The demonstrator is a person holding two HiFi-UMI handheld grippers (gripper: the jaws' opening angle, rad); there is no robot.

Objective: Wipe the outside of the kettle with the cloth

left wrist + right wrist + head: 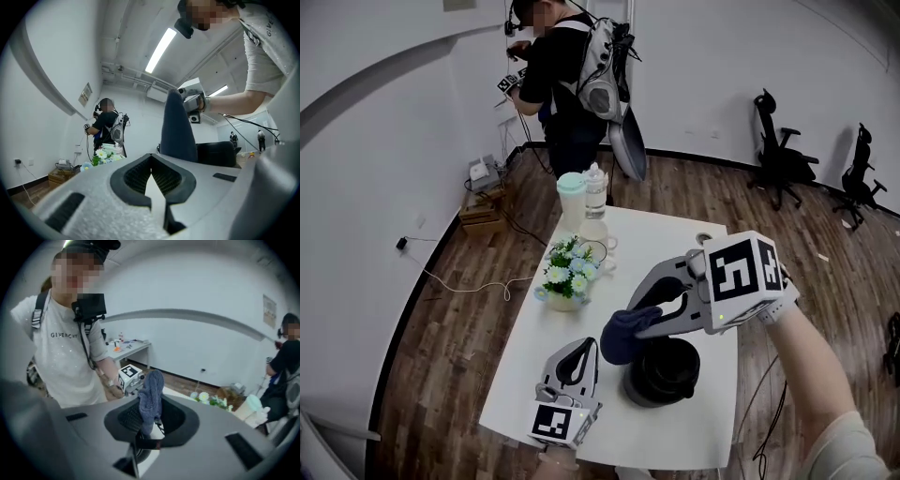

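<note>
A black kettle (662, 372) stands on the white table (675, 248) near its front edge. My right gripper (643, 314) hovers just above and to the left of the kettle, shut on a dark blue cloth (622, 336) that hangs down beside the kettle's top. The right gripper view shows the cloth (152, 397) bunched upright between the jaws of the right gripper (147, 422). My left gripper (584, 350) rests low on the table left of the kettle, its jaws closed on nothing. From the left gripper (151, 169) I see the cloth (178, 126) and the kettle (216, 154) ahead.
A pot of flowers (567, 273), a glass cup (594, 251) and two bottles (573, 199) stand on the table's far left. A person with a backpack (568, 84) stands beyond the table. Office chairs (779, 150) stand at the back right. Cables run along the floor at left.
</note>
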